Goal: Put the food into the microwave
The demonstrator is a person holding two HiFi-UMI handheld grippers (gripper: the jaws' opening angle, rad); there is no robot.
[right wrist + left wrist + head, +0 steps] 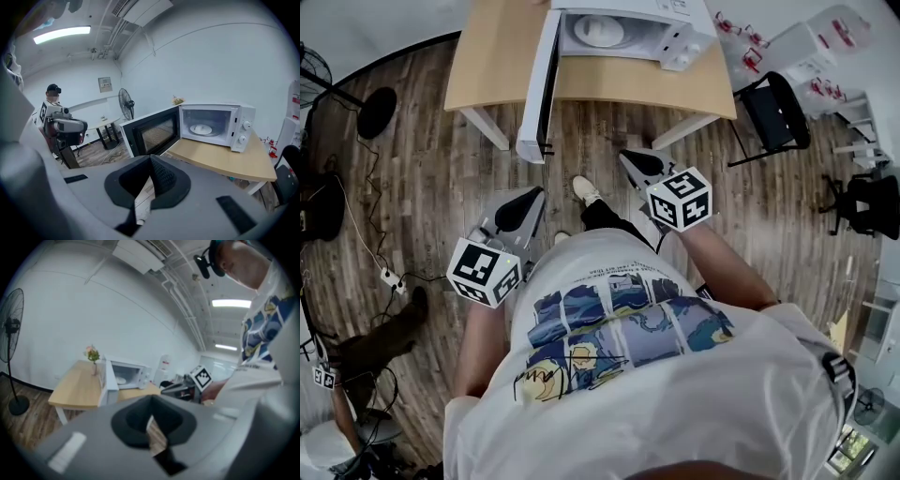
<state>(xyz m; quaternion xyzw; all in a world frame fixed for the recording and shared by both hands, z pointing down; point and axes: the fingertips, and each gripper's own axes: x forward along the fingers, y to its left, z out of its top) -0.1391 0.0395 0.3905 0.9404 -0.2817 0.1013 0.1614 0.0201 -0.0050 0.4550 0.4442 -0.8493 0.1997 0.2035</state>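
Note:
The white microwave (623,33) stands on a wooden table (487,66) with its door (539,84) swung wide open. A white plate (204,129) lies inside the cavity; I cannot tell whether food is on it. Both grippers hang over the floor in front of the table, well short of the microwave. My left gripper (525,202) is shut with nothing between its jaws, and the left gripper view shows it (150,420) pointing toward the table. My right gripper (633,161) is shut and empty too, and in its own view it (151,176) points at the open door (152,133).
A black chair (773,112) and white cartons (811,47) stand right of the table. A fan base (375,111), cables and a power strip (391,278) lie on the floor at left. A flower vase (93,357) sits on the table. Another person (54,117) stands far off.

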